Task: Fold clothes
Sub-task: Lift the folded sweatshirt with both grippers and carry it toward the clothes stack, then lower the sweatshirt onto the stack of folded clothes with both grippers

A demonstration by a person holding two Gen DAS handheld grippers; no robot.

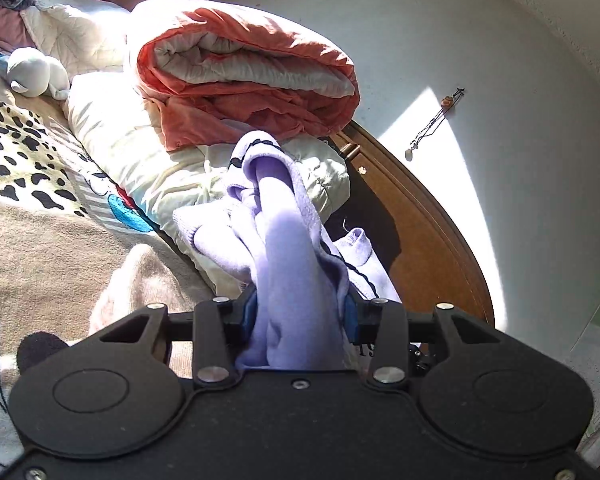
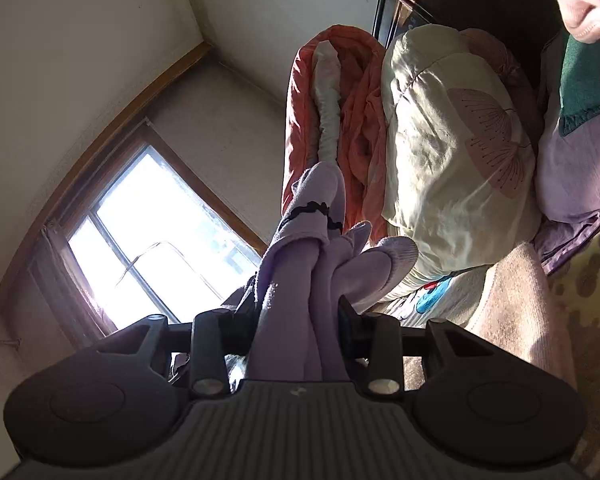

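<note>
On the bed, both wrist views: we log one garment, two grippers.
Garment count: one lilac fleece garment [image 1: 288, 248] with black trim; we see it bunched and lifted off the bedding, hanging between both tools.
Left gripper [image 1: 298, 312]: we see its fingers clamped on a thick fold of the lilac fleece, blue pads pressed to the cloth on either side.
Right gripper [image 2: 296, 320]: fingers squeezed onto another bunch of the same garment [image 2: 300, 264]; a ribbed cuff sticks out past them.
Duvets: we count two, one orange rolled duvet [image 1: 244, 64] stacked on one cream quilted duvet [image 1: 140, 148]; both lie just behind the garment.
Blankets: one leopard-print blanket [image 1: 16, 152], one beige blanket [image 1: 60, 236].
Soft toys: one white plush toy [image 1: 36, 72], left of the duvets.
Other: one wooden headboard [image 1: 420, 236], one window [image 2: 148, 240], one necklace on the wall [image 1: 432, 124].
Writing: we can read none; a cartoon print on the sheet is too small to tell.
</note>
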